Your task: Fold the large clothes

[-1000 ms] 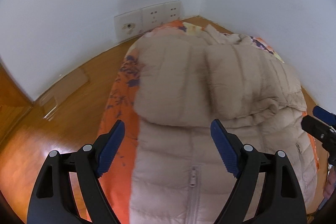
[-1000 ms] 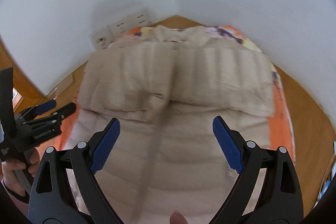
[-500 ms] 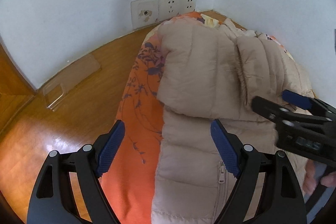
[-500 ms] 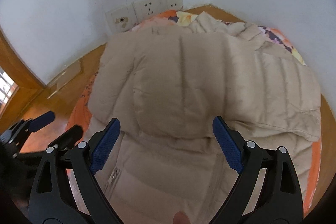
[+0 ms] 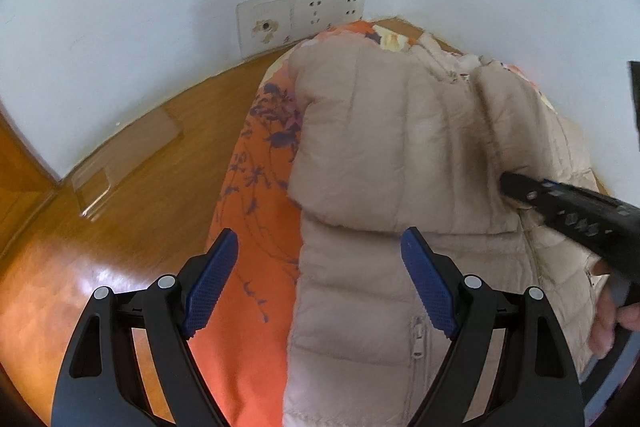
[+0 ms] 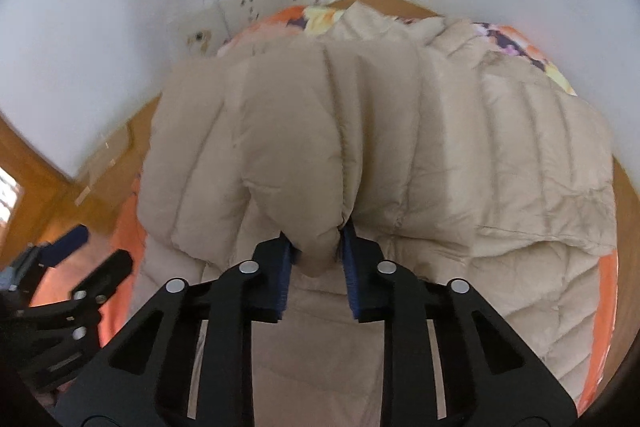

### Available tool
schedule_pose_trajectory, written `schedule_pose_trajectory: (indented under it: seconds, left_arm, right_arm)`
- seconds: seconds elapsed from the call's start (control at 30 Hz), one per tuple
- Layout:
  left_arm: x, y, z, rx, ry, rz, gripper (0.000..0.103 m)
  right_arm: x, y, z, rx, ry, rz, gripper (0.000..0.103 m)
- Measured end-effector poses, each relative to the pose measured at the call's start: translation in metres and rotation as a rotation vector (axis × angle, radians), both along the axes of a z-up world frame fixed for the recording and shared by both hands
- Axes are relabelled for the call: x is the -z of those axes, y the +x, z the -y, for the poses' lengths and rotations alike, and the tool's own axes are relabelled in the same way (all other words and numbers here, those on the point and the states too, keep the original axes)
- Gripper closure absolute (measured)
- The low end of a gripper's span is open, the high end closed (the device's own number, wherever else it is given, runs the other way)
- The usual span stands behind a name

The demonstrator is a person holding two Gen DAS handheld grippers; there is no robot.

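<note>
A beige quilted down jacket (image 5: 380,147) lies on an orange floral sheet (image 5: 264,195), zipper side up, both sleeves folded across its chest. My left gripper (image 5: 316,283) is open and empty, over the jacket's left edge and the sheet. My right gripper (image 6: 316,247) is shut on the cuff end of the folded sleeve (image 6: 296,163), which bunches between the blue pads. In the left wrist view the right gripper (image 5: 520,187) comes in from the right, on the jacket's middle. The left gripper (image 6: 80,251) shows at the lower left of the right wrist view.
White walls meet in a corner behind the jacket, with wall sockets (image 5: 304,15) low on the left wall. Wooden floor (image 5: 120,195) lies to the left, with a clear plastic sheet (image 5: 120,163) on it. A wooden door frame (image 6: 24,163) stands at far left.
My right gripper has moved forward onto the folded sleeve and shut on its cuff. My left gripper stays open and has shifted left toward the jacket's edge.
</note>
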State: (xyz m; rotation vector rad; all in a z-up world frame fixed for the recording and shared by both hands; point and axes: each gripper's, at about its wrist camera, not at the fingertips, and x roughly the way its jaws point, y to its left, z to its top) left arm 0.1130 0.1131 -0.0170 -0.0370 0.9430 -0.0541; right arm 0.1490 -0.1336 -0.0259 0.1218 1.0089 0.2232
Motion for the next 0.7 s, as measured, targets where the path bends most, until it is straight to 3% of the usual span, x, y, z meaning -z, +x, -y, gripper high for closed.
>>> schedule_pose_trajectory:
  seconds: [0.2, 0.37, 0.5, 0.7]
  left_arm:
    - [-0.008, 0.007, 0.016, 0.044, 0.004, 0.031, 0.022]
    - [-0.009, 0.017, 0.031, 0.081, 0.005, 0.056, 0.022]
    - [-0.003, 0.028, 0.042, 0.115, -0.002, 0.058, 0.022]
    - [0.019, 0.049, 0.055, 0.129, 0.014, 0.019, 0.022]
  right_arm:
    - [-0.044, -0.013, 0.047, 0.057, 0.039, 0.086, 0.084]
    - [-0.058, -0.018, 0.097, 0.135, 0.064, 0.105, 0.084]
    - [-0.050, -0.012, 0.130, 0.204, 0.076, 0.088, 0.084]
    - [-0.011, -0.001, 0.168, 0.310, 0.028, 0.040, 0.078]
